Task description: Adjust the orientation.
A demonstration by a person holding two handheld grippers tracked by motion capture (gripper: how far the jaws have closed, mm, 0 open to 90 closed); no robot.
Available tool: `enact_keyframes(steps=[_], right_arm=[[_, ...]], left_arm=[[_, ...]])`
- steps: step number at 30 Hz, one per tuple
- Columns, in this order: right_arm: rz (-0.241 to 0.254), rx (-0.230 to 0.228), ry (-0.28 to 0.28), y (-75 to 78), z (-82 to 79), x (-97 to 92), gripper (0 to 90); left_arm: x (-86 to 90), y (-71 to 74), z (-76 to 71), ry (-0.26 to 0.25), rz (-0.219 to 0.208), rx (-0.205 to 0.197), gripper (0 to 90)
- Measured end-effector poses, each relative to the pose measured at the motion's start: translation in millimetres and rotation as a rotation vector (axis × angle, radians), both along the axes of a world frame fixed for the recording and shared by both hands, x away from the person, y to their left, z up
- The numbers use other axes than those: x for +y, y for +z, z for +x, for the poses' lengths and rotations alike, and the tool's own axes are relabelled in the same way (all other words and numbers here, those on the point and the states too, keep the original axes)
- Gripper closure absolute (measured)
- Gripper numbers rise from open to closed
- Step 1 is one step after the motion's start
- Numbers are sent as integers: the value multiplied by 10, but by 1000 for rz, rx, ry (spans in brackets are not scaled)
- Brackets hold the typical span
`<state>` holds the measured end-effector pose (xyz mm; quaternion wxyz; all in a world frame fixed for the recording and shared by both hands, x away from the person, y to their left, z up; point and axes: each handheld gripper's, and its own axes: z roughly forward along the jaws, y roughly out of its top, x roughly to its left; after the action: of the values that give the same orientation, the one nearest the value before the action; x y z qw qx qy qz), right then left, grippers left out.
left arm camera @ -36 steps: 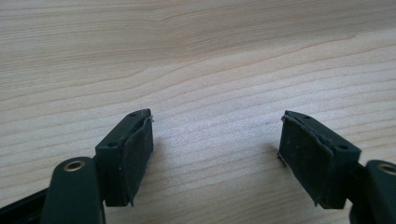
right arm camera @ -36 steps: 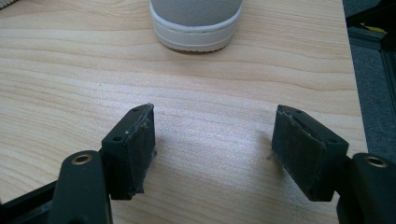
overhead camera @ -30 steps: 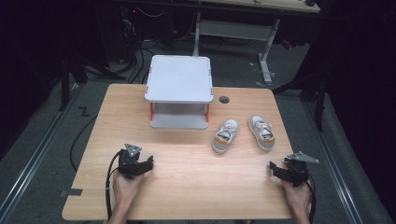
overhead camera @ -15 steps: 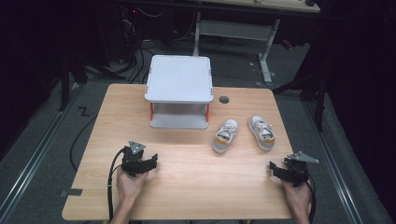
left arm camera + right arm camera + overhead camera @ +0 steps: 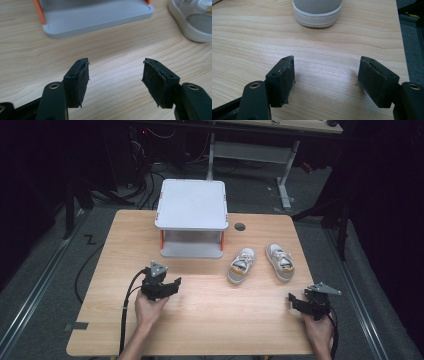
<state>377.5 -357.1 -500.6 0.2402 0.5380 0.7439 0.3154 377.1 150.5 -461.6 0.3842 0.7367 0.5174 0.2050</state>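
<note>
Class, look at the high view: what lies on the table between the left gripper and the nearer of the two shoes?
Nothing: between the left gripper and the nearer shoe there is bare wooden table, as the high view shows.

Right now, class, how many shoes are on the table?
2. The left shoe lies right of the white shelf; the right shoe lies beside it, nearer the table's right edge. Neither is hidden.
</note>
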Motion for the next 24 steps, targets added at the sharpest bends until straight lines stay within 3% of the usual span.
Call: enact_keyframes(steps=[8, 18, 19, 21, 24], right_arm=[[1, 0, 0, 0, 0, -1, 296], [1, -1, 2, 0, 1, -3, 296], [0, -1, 2, 0, 1, -3, 296], [1, -1, 2, 0, 1, -3, 296], [1, 0, 1, 0, 0, -1, 295]], left_arm=[[-194, 75, 155, -55, -10, 17, 350], [-622, 249, 441, -143, -13, 19, 352], [-692, 283, 491, -159, -41, 24, 357], [-751, 318, 525, -165, -55, 28, 364], [-910, 391, 592, -194, -2, 4, 376]])
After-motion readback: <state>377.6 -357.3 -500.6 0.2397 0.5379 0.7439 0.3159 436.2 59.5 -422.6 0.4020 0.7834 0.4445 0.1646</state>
